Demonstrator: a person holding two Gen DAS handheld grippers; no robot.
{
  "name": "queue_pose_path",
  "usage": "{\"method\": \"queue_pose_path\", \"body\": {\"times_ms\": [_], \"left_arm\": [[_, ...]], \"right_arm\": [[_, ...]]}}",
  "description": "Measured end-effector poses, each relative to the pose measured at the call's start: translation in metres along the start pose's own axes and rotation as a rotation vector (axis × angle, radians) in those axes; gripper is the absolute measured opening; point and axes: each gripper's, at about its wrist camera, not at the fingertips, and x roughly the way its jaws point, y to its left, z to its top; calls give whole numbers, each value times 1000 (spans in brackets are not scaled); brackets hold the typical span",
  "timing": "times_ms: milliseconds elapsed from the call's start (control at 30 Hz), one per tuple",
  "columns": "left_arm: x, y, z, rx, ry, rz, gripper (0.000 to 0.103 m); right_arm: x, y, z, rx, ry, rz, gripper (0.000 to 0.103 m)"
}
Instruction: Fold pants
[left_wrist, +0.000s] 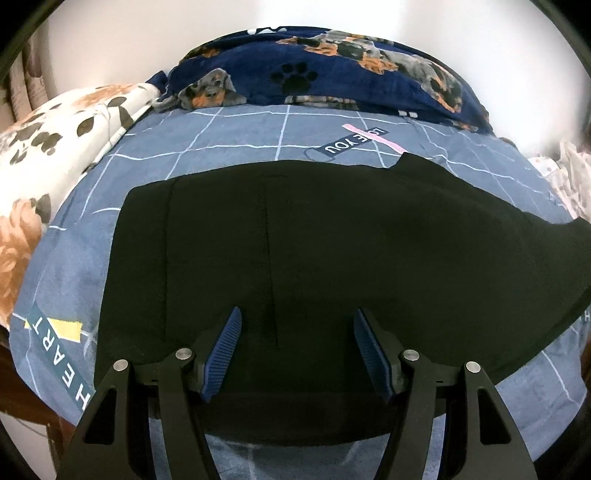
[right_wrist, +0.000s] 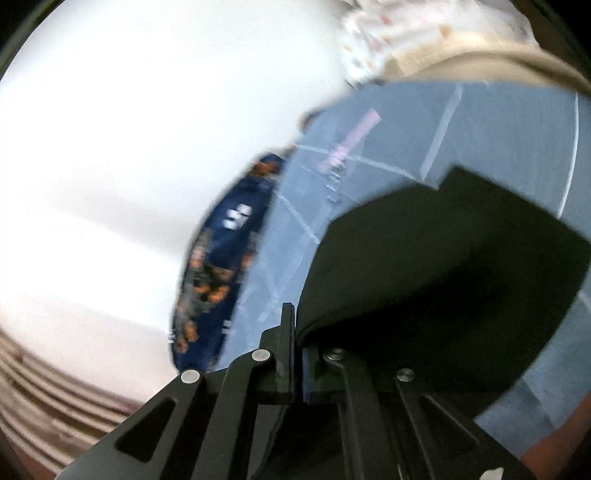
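Observation:
The black pants (left_wrist: 314, 251) lie spread flat on a blue-grey checked bedsheet (left_wrist: 229, 136). My left gripper (left_wrist: 297, 321) is open, its blue-padded fingers (left_wrist: 225, 350) hovering over the near edge of the pants, holding nothing. In the right wrist view the right gripper (right_wrist: 297, 325) is shut on a fold of the black pants (right_wrist: 443, 266) and lifts that part off the sheet (right_wrist: 498, 129). The view is tilted and blurred.
A navy dog-print blanket (left_wrist: 332, 70) lies bunched along the far side of the bed, also seen in the right wrist view (right_wrist: 221, 258). A white floral quilt (left_wrist: 55, 147) lies at the left. A white wall (right_wrist: 129, 147) stands behind. Pale fabric (right_wrist: 406, 33) sits past the bed.

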Motion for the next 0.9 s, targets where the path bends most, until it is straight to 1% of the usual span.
{"method": "queue_pose_path", "body": {"times_ms": [33, 100, 200, 233, 267, 300, 333, 400, 467, 600, 667, 733, 767, 833, 900], "left_arm": [[0, 0, 0, 4, 0, 1, 64], [0, 1, 0, 10, -1, 5, 65], [2, 1, 1, 16, 0, 6, 67], [2, 0, 1, 24, 3, 9, 67], [2, -1, 1, 29, 4, 11, 68], [2, -1, 1, 34, 5, 13, 69], [3, -1, 1, 34, 5, 15, 69], [3, 0, 1, 28, 4, 15, 71], [3, 0, 1, 25, 2, 17, 72], [4, -2, 0, 30, -3, 25, 73], [4, -1, 0, 28, -2, 21, 74], [4, -2, 0, 26, -1, 21, 75], [4, -1, -1, 29, -2, 21, 75], [4, -1, -1, 34, -3, 24, 76], [4, 0, 0, 32, -3, 22, 76]], "right_arm": [[-3, -1, -2, 0, 0, 2, 4], [-6, -20, -11, 44, 26, -36, 4], [-1, -72, -29, 179, 91, -113, 5], [0, -81, -31, 205, 98, -110, 4], [1, -87, -31, 233, 87, -81, 3], [0, -88, -30, 239, 81, -76, 4], [0, -86, -27, 225, 74, -79, 8], [-1, -79, -18, 185, 64, -98, 8], [-4, -79, -9, 184, 54, -104, 8], [-12, -93, -3, 240, 38, -101, 9], [-17, -107, -4, 302, 25, -69, 8], [-26, -115, -6, 332, 9, -46, 8], [-28, -112, -5, 310, 5, -62, 5], [-31, -102, -4, 226, 18, -129, 3], [-32, -99, -3, 204, 32, -167, 2]]}}
